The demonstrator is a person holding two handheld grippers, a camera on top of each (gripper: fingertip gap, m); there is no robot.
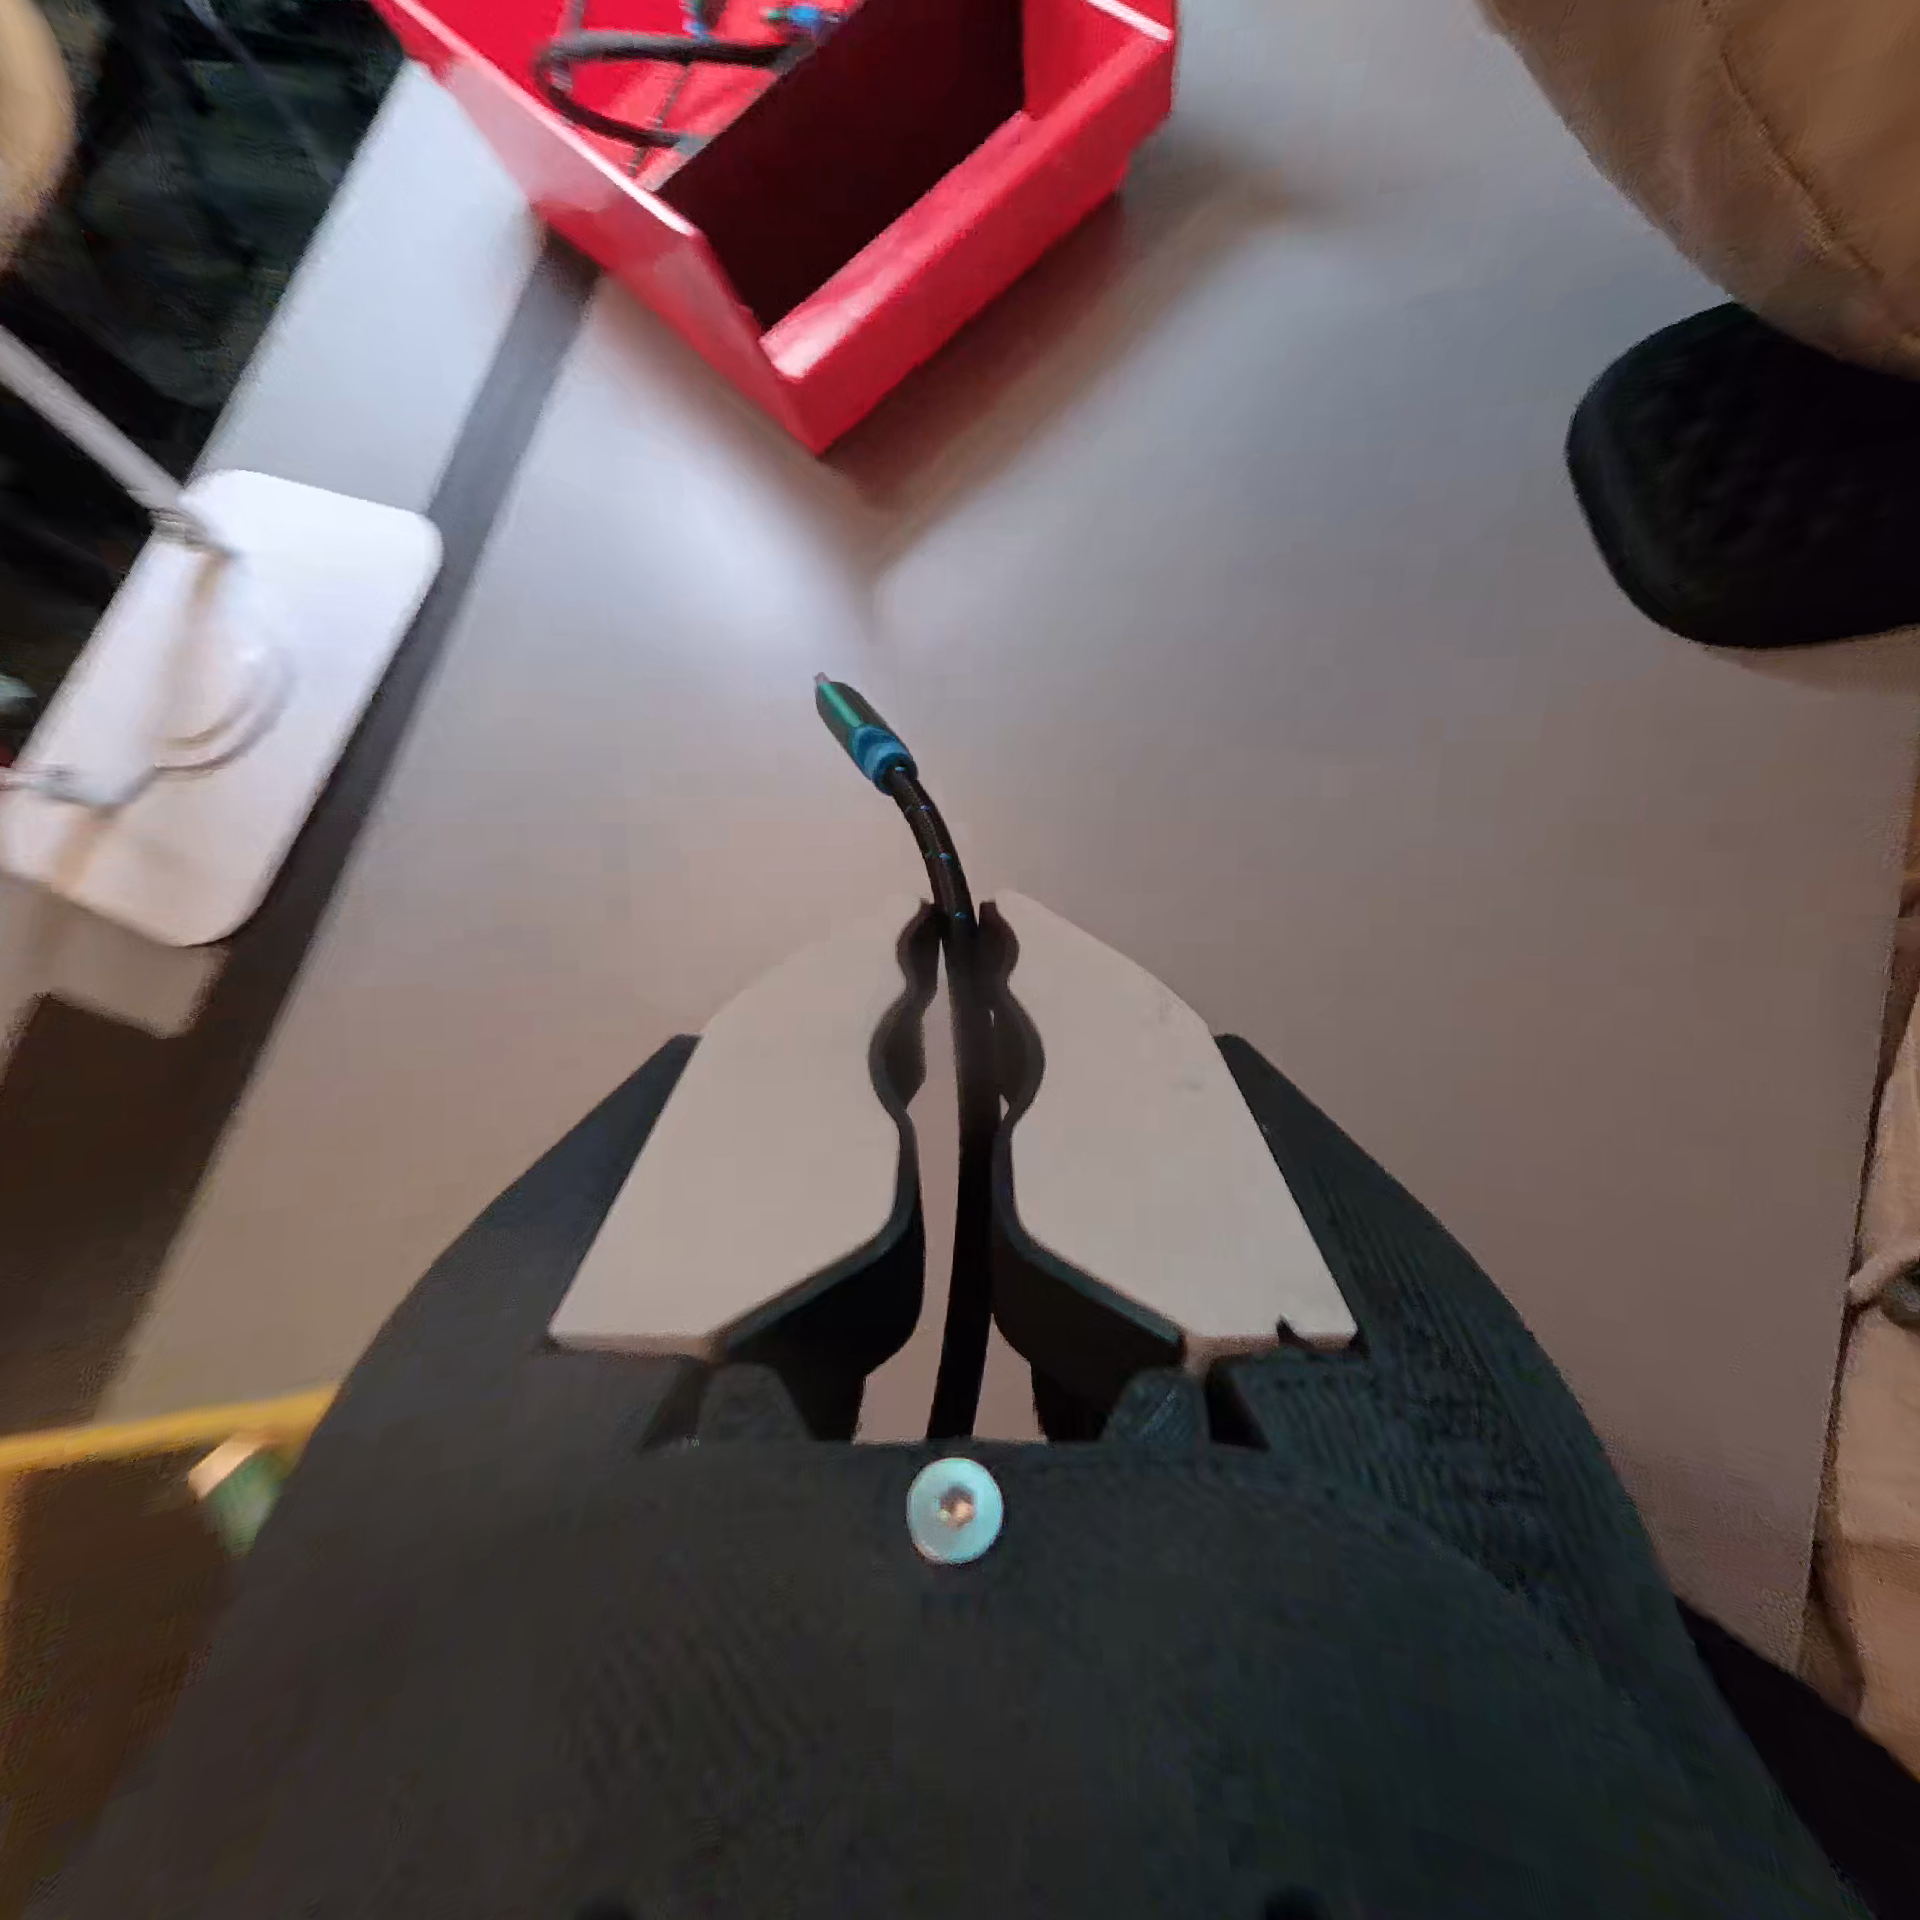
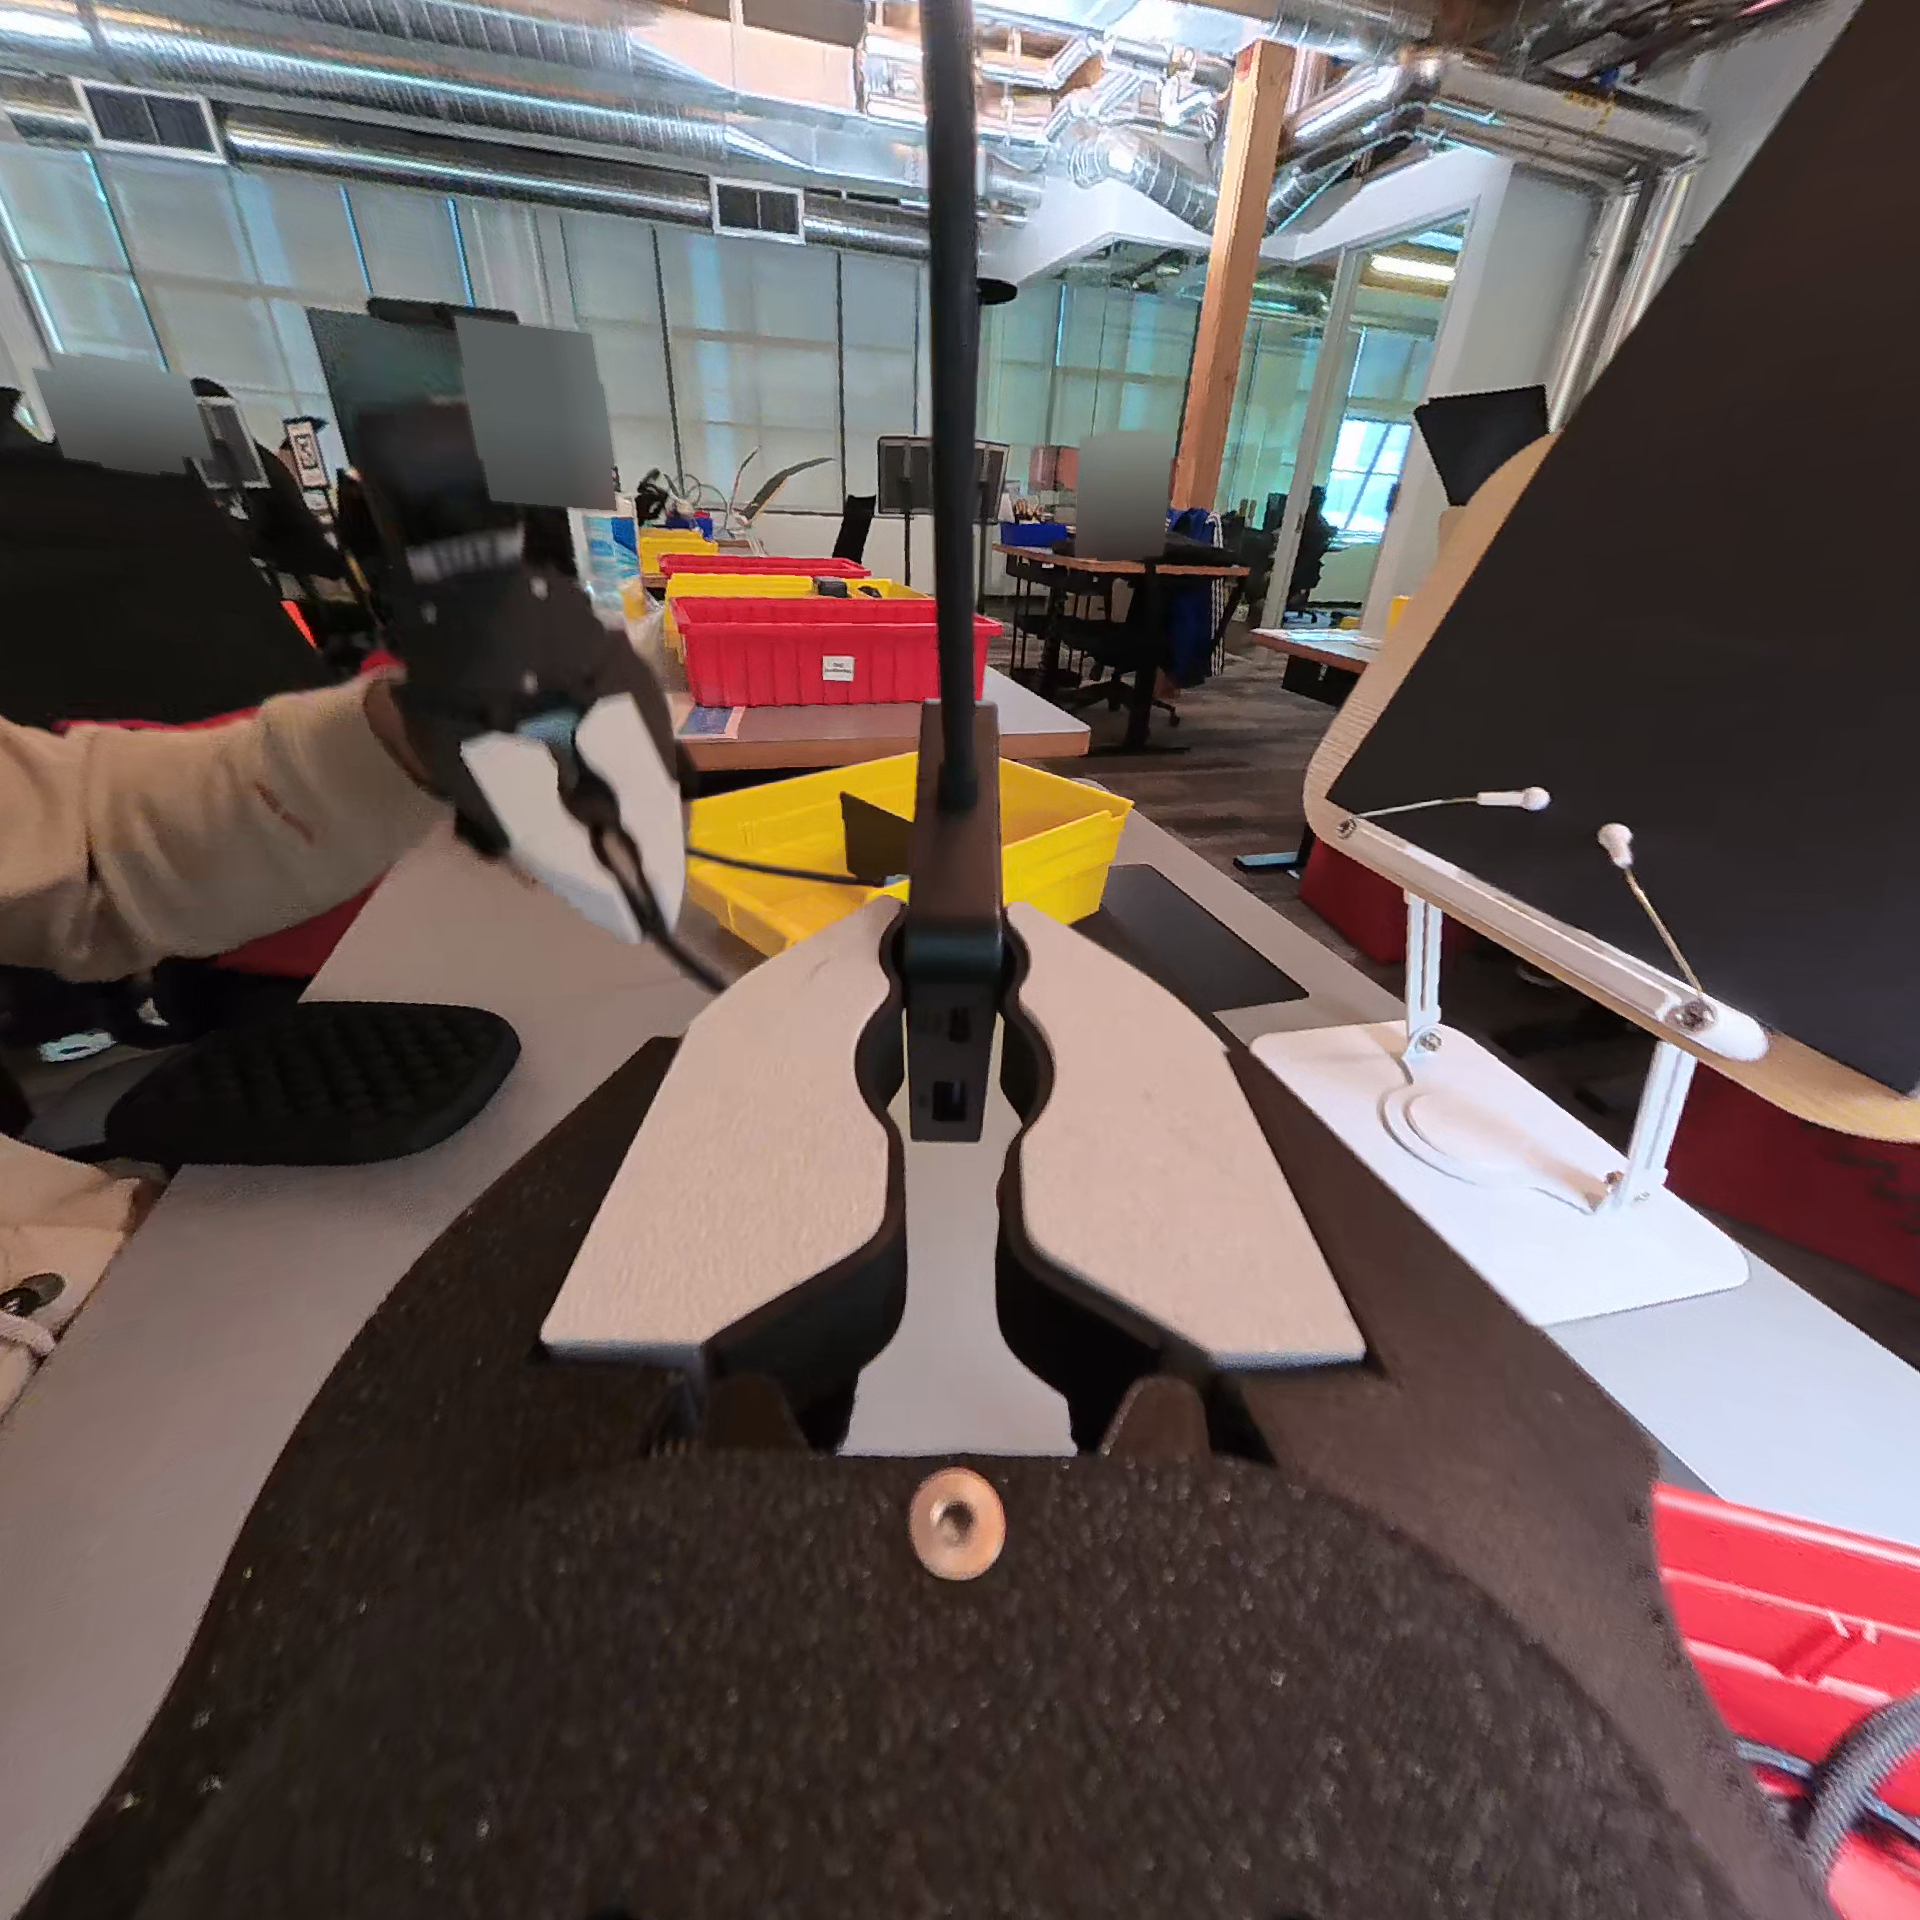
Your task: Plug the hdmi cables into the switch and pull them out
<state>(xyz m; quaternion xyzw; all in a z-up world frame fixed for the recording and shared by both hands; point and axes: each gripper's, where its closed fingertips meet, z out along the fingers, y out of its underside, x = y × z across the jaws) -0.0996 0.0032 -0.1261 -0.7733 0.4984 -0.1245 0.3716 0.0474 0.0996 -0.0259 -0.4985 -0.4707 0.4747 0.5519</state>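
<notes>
Both grippers share a build: a black, grainy printed body with two pale, flat finger plates whose inner edges are lined with wavy black pads.

The left gripper (image 1: 958,914) is pinched tight on a braided black hdmi cable (image 1: 961,1039), which runs up the narrow slot between the fingers and arcs out past the tips. Its plug (image 1: 852,717), dark metal with a blue-green collar, hangs free above the smooth grey table (image 1: 1299,779), pointing toward a glossy red bin (image 1: 935,312) farther on. In the right wrist view this gripper (image 2: 613,842) shows at the left, held by a beige-sleeved arm (image 2: 177,831).

The right gripper (image 2: 951,935) is closed on the switch (image 2: 945,997), a slim black rectangular box standing upright between the fingertips, with two small ports on its facing side. A stiff black cord (image 2: 951,416) rises straight from its top end. Behind it sits a ribbed yellow bin (image 2: 1049,831); to the right stands a white metal stand (image 2: 1496,1164) carrying a dark board.
</notes>
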